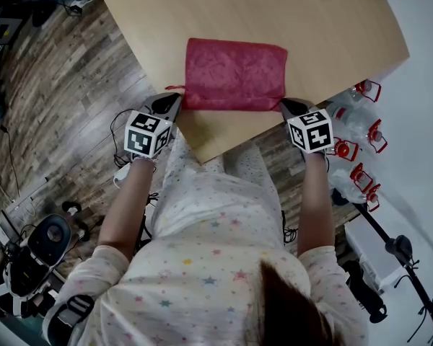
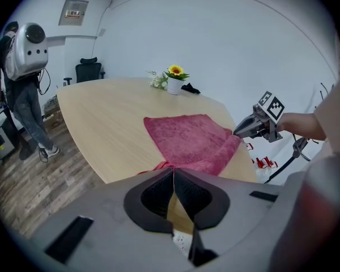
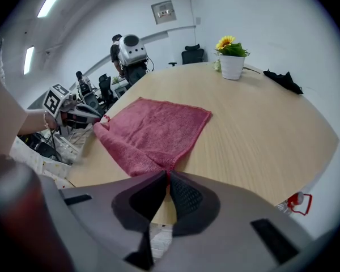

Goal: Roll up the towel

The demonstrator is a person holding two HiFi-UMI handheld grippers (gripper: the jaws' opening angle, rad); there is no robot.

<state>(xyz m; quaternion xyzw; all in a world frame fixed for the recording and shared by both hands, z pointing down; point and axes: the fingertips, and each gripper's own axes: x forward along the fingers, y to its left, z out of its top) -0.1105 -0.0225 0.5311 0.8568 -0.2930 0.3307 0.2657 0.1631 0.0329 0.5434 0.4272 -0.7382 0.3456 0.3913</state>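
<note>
Pinching the near corners of the towel [image 1: 234, 74], left gripper [image 1: 175, 105] and right gripper [image 1: 284, 107] both clamped on cloth that spreads ahead of my jaws, I should lift evenly and curl the edge tightly forward, keeping both ends level

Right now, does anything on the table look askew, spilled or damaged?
Nothing stands out. The red towel lies flat by the table's near edge, with the left gripper and right gripper each shut on a near corner. The flower pot stands upright; nothing is spilled.
</note>
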